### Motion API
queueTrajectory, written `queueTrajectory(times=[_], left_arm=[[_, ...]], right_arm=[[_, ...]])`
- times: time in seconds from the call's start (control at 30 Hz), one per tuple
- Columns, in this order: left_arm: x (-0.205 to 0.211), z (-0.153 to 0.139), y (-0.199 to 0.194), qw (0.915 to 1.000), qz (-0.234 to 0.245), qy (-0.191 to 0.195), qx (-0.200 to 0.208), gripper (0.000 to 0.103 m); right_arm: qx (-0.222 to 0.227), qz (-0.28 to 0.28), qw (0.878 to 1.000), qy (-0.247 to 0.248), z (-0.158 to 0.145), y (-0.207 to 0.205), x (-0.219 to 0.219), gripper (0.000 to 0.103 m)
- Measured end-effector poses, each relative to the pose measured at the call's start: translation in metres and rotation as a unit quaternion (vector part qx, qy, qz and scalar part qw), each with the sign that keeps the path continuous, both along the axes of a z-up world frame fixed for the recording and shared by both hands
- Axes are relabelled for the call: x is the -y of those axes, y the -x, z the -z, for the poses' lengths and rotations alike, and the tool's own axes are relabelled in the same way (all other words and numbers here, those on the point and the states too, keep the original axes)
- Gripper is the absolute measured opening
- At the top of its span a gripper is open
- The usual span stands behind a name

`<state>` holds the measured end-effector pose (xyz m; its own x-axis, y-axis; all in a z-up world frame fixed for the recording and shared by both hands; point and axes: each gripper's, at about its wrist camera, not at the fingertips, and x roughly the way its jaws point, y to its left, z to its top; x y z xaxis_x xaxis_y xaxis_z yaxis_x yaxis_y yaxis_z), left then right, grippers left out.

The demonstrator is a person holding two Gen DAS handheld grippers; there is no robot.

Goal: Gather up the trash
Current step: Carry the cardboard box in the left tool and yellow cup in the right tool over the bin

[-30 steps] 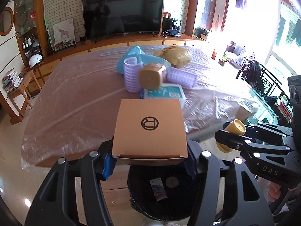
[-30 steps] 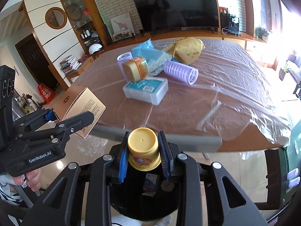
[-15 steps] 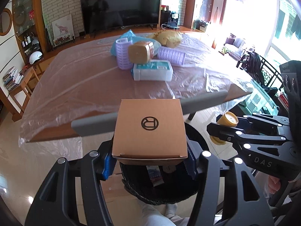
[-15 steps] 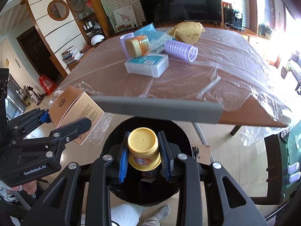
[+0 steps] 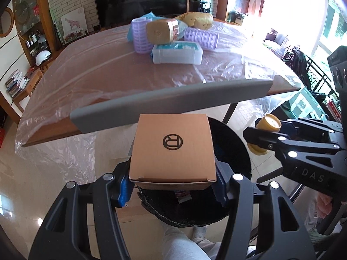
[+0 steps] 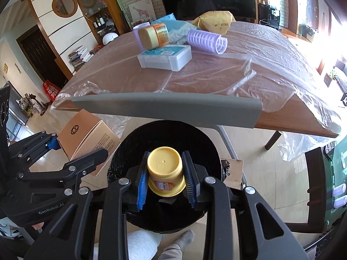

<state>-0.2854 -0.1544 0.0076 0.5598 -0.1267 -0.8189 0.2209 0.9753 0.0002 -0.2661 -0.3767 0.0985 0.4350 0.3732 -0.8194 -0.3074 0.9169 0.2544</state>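
My left gripper is shut on a brown cardboard box and holds it over the near rim of a black bin on the floor. My right gripper is shut on a yellow cup, bottom up, above the bin's opening. The box and left gripper also show at the left of the right wrist view. The cup and right gripper show at the right of the left wrist view. Some trash lies in the bin.
A plastic-covered table with a grey edge strip stands beyond the bin. On it lie a white box, a gold-lidded jar, purple rollers, a blue bag and a yellow bag.
Both grippers have pulled back and down from the table edge with their loads. The bin has come fully into view beneath them.
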Motion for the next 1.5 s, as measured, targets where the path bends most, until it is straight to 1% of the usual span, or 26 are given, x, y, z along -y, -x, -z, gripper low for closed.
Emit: queueTrajectory(times=[0.53,1.5], left_arm=[[0.006,0.027,0.001,0.9994,-0.004,-0.019,-0.029,0.059],[0.018,0.053,-0.011,0.9968,0.007,-0.050,-0.062,0.059]], right_arm=[[-0.032,-0.003,0.999,0.010,0.028,-0.001,-0.003,0.029],[-0.058,-0.003,0.998,0.035,0.053,-0.010,-0.006,0.029]])
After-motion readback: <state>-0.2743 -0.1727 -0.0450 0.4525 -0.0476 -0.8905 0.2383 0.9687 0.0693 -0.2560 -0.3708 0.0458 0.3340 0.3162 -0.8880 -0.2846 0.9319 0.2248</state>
